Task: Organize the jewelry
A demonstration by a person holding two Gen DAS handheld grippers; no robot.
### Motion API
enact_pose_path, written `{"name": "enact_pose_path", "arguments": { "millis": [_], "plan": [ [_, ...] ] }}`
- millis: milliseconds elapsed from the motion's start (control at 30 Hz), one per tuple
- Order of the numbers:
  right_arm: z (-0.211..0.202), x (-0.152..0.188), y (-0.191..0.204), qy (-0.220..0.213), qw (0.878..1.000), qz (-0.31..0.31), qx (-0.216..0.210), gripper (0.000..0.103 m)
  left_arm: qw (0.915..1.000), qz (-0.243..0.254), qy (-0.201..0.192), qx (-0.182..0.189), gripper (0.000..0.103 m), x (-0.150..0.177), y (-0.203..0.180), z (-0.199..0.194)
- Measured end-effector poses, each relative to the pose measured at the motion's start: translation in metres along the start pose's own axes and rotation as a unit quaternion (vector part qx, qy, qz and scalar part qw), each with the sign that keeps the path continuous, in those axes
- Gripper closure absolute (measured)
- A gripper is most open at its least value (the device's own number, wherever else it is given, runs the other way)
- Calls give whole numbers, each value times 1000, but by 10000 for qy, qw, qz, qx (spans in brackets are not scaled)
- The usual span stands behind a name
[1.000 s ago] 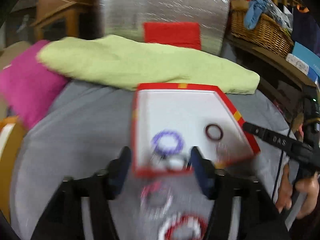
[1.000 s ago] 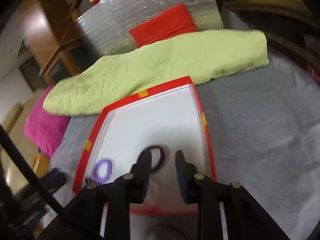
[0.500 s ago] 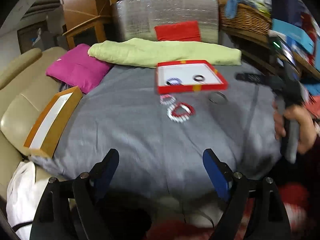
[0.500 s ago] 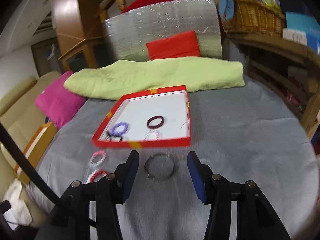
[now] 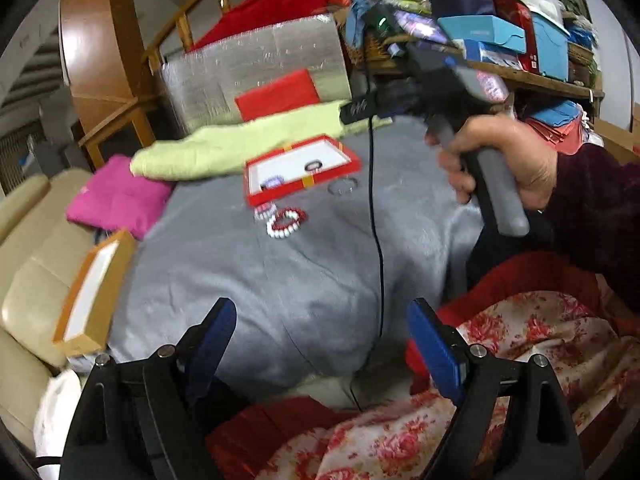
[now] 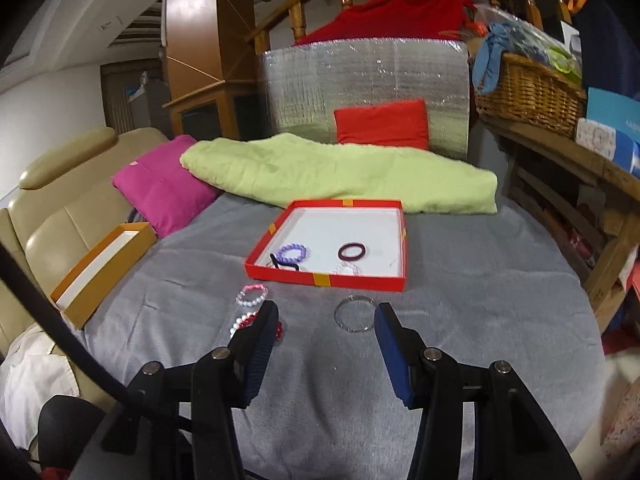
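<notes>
Both tools spread wide, holding nothing.

The right tool (image 6: 324,330) hangs above the grey blanket (image 6: 460,300), near the silver bangle (image 6: 354,314); 4 bracelets lie in the red tray (image 6: 326,279). Only the left tool's (image 5: 320,340) view shows the right hand (image 5: 500,164).

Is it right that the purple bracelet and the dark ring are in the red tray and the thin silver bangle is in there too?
Not quite. The silver bangle lies on the grey blanket just outside the red tray, as the right wrist view shows. The purple bracelet and dark ring are in the tray.
</notes>
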State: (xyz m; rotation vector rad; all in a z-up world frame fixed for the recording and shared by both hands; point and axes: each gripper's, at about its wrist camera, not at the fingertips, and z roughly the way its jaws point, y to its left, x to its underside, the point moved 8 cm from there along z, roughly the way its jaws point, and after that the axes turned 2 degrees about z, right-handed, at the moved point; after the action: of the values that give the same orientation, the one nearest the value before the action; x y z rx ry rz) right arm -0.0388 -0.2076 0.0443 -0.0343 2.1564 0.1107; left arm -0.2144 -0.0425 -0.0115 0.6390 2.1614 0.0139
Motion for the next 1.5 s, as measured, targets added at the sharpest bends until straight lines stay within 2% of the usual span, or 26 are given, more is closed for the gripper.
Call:
{"name": "enact_pose_path", "arguments": {
  "millis": [133, 300, 467, 567, 667, 767, 867, 933, 1067, 1133, 1300, 1367, 1433, 1500],
  "plan": [
    [-1, 1, -11, 6, 9999, 134, 58, 49, 9999, -55, 145, 20, 15, 7, -2, 1],
    [8, 8, -33, 118, 9994, 246, 196, 49, 9981, -306, 459, -292, 15, 12, 20, 19],
    [35, 13, -58, 402, 9978, 271, 448, 46, 9902, -1173, 247, -714, 15, -22, 84, 41],
    [54, 14, -71, 572, 9961, 456, 501, 45, 9814, -1322, 200, -1374, 14, -47, 130, 83],
    [76, 19, -80, 769, 9938, 384, 704, 44, 9773, -1195, 314, -1719, 14, -66, 157, 143],
    [99, 30, -88, 936, 9924, 462, 644, 44, 9802, -1248, 360, -1493, 14, -76, 161, 196],
    [114, 36, -95, 1093, 9912, 510, 545, 44, 9813, -1520, 808, -857, 14, -76, 153, 262],
    [120, 36, -97, 1117, 9914, 507, 455, 44, 9809, -1547, 937, -721, 14, -74, 145, 285],
    [140, 35, -96, 1228, 9913, 432, 207, 46, 9803, -1644, 1008, -431, 14, -66, 142, 306],
    [153, 36, -91, 1360, 9897, 443, 79, 52, 9779, -1728, 1141, -279, 14, -66, 143, 311],
    [179, 39, -85, 1592, 9865, 378, 34, 52, 9828, -1390, 1215, -38, 15, -69, 137, 313],
    [186, 38, -86, 1631, 9857, 414, 63, 52, 9840, -1293, 1216, 157, 20, -70, 129, 314],
    [191, 38, -89, 1684, 9843, 519, 64, 52, 9837, -1225, 1274, 324, 36, -71, 123, 315],
    [197, 39, -89, 1739, 9831, 569, 72, 52, 9826, -1167, 1358, 490, 46, -71, 115, 318]
  ]
}}
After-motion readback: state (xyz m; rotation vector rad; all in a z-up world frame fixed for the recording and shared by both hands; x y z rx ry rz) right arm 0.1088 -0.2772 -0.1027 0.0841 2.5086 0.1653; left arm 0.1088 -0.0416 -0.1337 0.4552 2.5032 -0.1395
